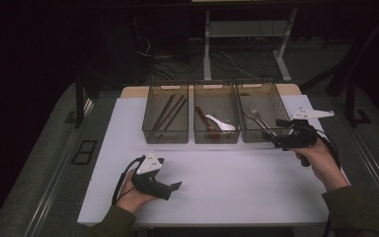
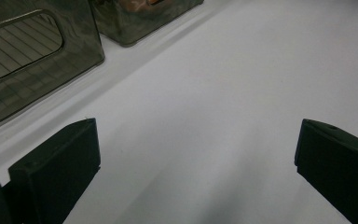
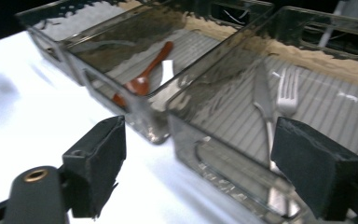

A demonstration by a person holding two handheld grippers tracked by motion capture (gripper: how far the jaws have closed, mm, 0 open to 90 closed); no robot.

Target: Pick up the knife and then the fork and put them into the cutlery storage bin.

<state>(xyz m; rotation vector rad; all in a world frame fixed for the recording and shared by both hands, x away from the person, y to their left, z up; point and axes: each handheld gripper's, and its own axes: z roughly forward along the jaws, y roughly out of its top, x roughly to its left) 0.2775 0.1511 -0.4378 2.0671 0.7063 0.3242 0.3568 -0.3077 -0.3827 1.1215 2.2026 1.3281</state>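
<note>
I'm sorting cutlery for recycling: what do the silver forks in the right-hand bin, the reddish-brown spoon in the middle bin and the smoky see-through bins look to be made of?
Silver forks: likely polished metal, bright with sharp glints.
Reddish-brown spoon: wood or lacquered plastic; a smooth warm sheen, can't tell which.
Smoky see-through bins: probably tinted clear plastic, glossy, with ribbed floors.

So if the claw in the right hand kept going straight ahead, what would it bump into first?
Most likely the near wall of the right-hand bin, the one with the forks. The right claw is open and empty.

Three bins [image 1: 216, 138]; two forks [image 1: 256, 114]; two spoons [image 1: 212, 122]; three chopsticks [image 1: 171, 112].
</note>
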